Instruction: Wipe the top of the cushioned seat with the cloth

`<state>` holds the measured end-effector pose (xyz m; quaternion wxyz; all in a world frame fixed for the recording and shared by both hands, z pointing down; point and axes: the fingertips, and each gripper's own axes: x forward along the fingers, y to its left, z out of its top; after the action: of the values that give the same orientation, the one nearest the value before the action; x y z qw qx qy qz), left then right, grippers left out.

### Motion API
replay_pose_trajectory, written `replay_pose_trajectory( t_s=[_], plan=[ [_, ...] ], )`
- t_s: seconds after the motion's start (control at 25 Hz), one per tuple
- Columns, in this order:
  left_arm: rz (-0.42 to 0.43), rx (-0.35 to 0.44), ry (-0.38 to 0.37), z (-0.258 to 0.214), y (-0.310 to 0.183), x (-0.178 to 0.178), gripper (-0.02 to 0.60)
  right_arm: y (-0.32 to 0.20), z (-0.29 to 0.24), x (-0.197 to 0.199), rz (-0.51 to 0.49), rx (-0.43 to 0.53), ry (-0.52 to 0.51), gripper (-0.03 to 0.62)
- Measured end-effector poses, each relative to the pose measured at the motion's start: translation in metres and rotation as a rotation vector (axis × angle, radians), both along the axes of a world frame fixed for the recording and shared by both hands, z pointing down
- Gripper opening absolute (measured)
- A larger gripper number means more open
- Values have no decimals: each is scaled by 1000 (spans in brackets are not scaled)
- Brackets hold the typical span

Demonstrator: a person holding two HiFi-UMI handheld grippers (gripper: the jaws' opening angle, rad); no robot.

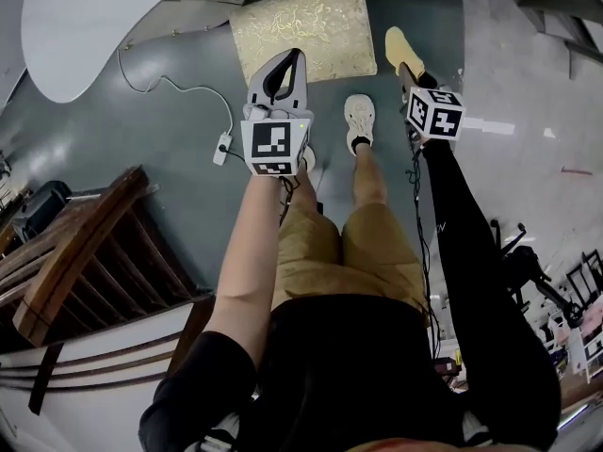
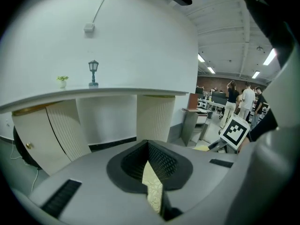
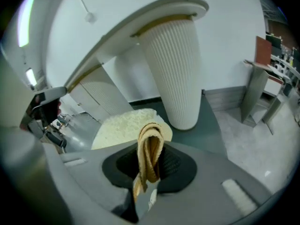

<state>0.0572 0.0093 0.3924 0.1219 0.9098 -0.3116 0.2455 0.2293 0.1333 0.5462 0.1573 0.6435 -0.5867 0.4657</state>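
Observation:
The cushioned seat (image 1: 301, 31) is a pale gold patterned square pad on the grey floor at the top centre. It also shows in the right gripper view as the cream cushion (image 3: 123, 126) ahead of the jaws. My left gripper (image 1: 296, 57) hangs over the cushion's near edge, shut with nothing held; a strip of the cushion (image 2: 153, 187) shows through the gap behind its tips. My right gripper (image 1: 408, 70) is to the right of the cushion, shut on a folded yellow cloth (image 1: 401, 47). That cloth (image 3: 150, 156) stands up in a loop between the jaws.
A white round tabletop (image 1: 94, 17) overhangs at top left, and its fluted white pedestal (image 3: 176, 69) stands just behind the cushion. A power strip with cable (image 1: 223, 147) lies left of my feet (image 1: 360, 121). A wooden slatted frame (image 1: 75, 252) fills the lower left.

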Motion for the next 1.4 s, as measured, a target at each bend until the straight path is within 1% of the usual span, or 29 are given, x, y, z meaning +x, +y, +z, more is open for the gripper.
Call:
replay_pose_trajectory(
  t_s=[0.08, 0.2, 0.28, 0.36, 0.52, 0.68, 0.76, 0.92, 1.0, 1.16, 1.4],
  plan=[
    [9, 28, 2, -31, -4, 0, 5, -14, -43, -18, -62, 88, 7, 58],
    [9, 84, 17, -78, -21, 4, 5, -44, -114, -35, -143, 219, 40, 58],
    [-10, 133, 43, -109, -34, 6, 5, -69, -163, -39, -196, 316, 79, 57],
    [-25, 187, 74, -145, -37, 8, 5, -83, -219, -38, -241, 405, 141, 57],
    [-45, 280, 126, -221, -36, 5, 5, -97, -328, -34, -273, 556, 254, 58],
    [-83, 356, 171, -285, -36, -10, 5, -102, -401, -36, -288, 667, 356, 57],
    [-106, 383, 184, -309, -35, -22, 5, -103, -427, -42, -300, 712, 386, 57],
    [-153, 452, 197, -350, -40, -39, 5, -115, -462, -51, -327, 772, 406, 57],
    [-165, 475, 212, -364, -40, -42, 5, -117, -475, -54, -336, 798, 422, 58],
    [-163, 524, 226, -387, -43, -42, 5, -122, -493, -52, -320, 845, 440, 57],
    [-192, 517, 232, -396, -39, -50, 5, -123, -502, -54, -319, 864, 434, 58]
  ],
)
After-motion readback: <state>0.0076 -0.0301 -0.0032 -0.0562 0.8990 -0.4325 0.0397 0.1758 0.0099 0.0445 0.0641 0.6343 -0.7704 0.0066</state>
